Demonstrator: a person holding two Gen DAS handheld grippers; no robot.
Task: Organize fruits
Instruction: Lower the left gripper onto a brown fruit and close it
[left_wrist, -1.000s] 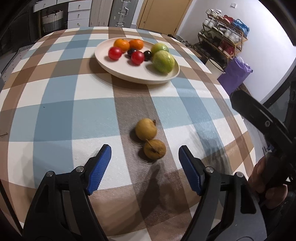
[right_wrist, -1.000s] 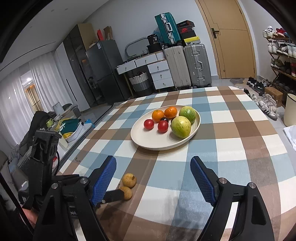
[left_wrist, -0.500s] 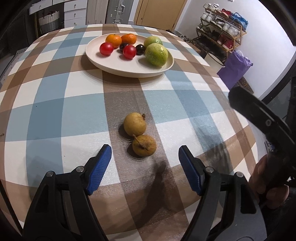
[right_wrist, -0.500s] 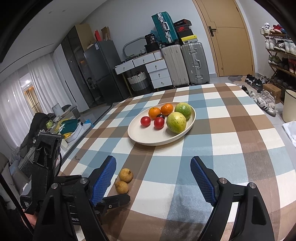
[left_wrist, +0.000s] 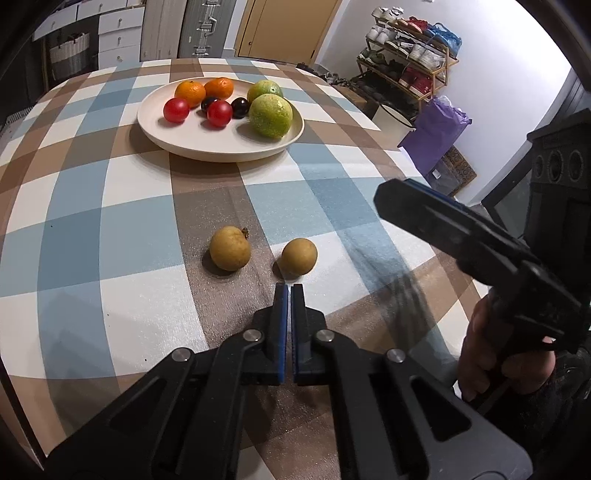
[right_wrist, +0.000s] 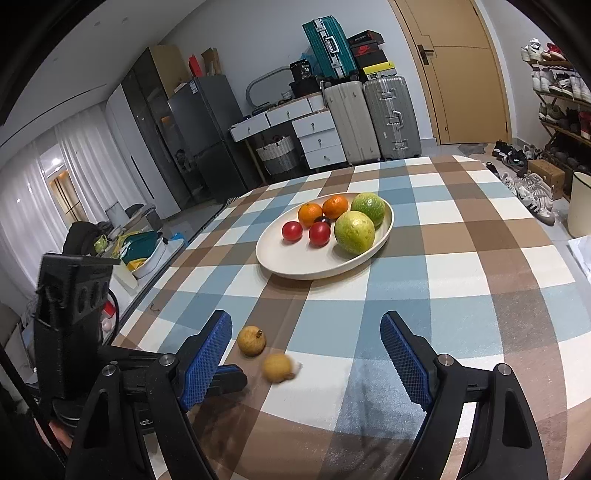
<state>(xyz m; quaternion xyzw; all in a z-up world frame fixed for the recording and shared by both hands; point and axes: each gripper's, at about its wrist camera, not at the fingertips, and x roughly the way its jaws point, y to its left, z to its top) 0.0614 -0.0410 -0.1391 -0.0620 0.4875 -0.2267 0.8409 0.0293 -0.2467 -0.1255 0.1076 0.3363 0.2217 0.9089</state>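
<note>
Left gripper (left_wrist: 289, 291): its black, angular fingers with blue ribbed pads have just been closing and now stand pressed together with nothing between them, the tips just short of the nearer longan (left_wrist: 299, 256). This small, round, tan-skinned fruit lies on the surface (left_wrist: 110, 229), a checked cloth of blue, brown and cream squares with a fine grainy texture. A second longan (left_wrist: 230, 248), bearing a short dark stem stub, lies close beside it, apart from it. Right gripper (right_wrist: 306, 354): fingers spread wide and empty, both longans showing between them in the right wrist view, the nearer one blurred. Farther back, a shallow, round, cream plate (left_wrist: 221, 146) with a smooth matte rim carries two glossy oranges, two red tomatoes, two dark round fruits and two large, dimpled green fruits.
</note>
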